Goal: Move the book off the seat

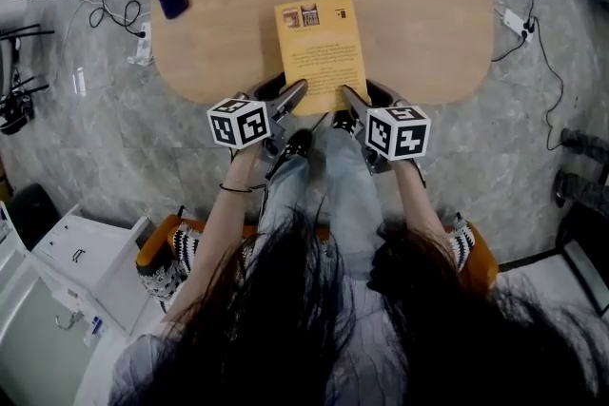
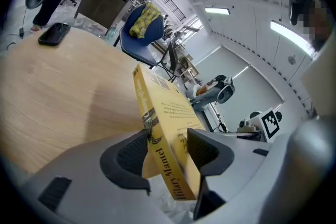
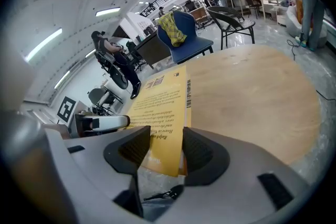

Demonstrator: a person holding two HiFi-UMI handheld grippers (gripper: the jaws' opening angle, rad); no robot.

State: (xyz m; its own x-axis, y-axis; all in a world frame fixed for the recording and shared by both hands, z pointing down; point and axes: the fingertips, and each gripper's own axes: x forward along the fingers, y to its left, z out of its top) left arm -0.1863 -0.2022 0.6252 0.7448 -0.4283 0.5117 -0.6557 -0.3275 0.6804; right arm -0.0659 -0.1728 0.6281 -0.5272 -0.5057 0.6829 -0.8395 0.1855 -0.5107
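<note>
Both the left gripper [image 1: 293,93] and the right gripper [image 1: 353,97] clamp the thin yellow paperback book [image 1: 321,48] by its near corners over the oval light-wood table [image 1: 428,14] — the placing step, it seems. Next, I'd judge: lay it flat, then open both.

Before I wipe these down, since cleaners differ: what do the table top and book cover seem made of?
Table top: likely wood or wood-look laminate, matte; faint pale grain shows.
Book: paperback, yellow card cover, slightly glossy perhaps; thin printed spine.
</note>
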